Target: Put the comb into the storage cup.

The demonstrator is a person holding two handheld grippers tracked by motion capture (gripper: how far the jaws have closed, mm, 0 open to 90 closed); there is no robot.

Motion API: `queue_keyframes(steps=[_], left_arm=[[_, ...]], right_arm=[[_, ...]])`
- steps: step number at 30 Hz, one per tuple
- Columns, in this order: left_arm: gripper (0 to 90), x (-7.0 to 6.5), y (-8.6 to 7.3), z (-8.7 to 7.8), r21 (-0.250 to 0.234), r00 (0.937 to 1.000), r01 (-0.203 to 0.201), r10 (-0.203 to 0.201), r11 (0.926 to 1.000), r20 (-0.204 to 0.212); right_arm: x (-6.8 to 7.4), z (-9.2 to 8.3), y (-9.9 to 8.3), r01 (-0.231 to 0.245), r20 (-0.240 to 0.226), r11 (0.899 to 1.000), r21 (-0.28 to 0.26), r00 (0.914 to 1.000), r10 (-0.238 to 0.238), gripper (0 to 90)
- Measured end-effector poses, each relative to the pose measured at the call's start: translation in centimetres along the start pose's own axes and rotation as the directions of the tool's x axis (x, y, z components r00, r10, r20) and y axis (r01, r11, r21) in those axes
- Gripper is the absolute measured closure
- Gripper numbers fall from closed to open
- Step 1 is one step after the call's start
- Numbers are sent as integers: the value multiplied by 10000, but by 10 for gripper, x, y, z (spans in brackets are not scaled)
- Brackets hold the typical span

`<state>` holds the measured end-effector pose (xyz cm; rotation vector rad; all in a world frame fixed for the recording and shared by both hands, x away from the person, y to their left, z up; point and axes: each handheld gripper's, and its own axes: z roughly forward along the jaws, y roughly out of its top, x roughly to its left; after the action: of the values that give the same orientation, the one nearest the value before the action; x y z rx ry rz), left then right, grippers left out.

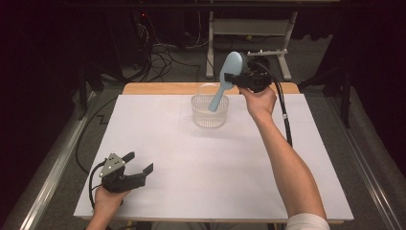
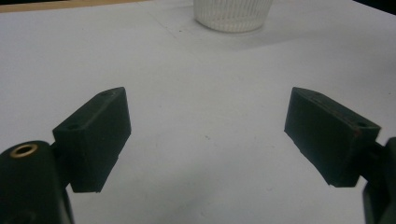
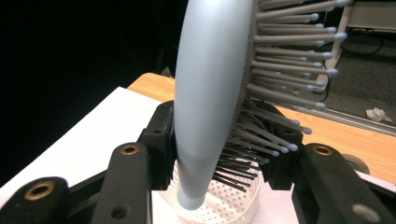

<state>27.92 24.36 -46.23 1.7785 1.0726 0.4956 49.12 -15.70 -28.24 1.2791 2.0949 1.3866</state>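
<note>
Hairbrush (image 1: 225, 81) in the high view hung tilted over the clear basket (image 1: 209, 111) at the far middle of the desk (image 1: 201, 163), handle tip inside the rim; our right gripper (image 1: 235, 78) clamped the brush near its head. Left gripper (image 1: 141, 163) rested near the front left corner, nothing in it.

Left gripper view: jaws spread wide over bare desk, basket (image 2: 232, 14) well ahead.

Right gripper view: hairbrush (image 3: 210, 93) pinched between back and bristles, handle tip down in the perforated basket (image 3: 229, 200). We judged the bristles springy, so the brush could slip or twist. Nudging the light basket could tip it. Nothing else blocked us.
</note>
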Motion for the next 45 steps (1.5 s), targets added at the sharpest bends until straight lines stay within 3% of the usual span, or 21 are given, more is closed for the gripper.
queue_keyframes(steps=[20,45], left_arm=[[139,1,0,-1,4,9999,81,-81,10000,-74],[139,2,0,-1,71,9999,109,-109,9999,-51]], right_arm=[[9,38,-10,84,-8,9994,325,10000,-84,546],[17,65,-24,251,253,9968,758,9993,-270,544]])
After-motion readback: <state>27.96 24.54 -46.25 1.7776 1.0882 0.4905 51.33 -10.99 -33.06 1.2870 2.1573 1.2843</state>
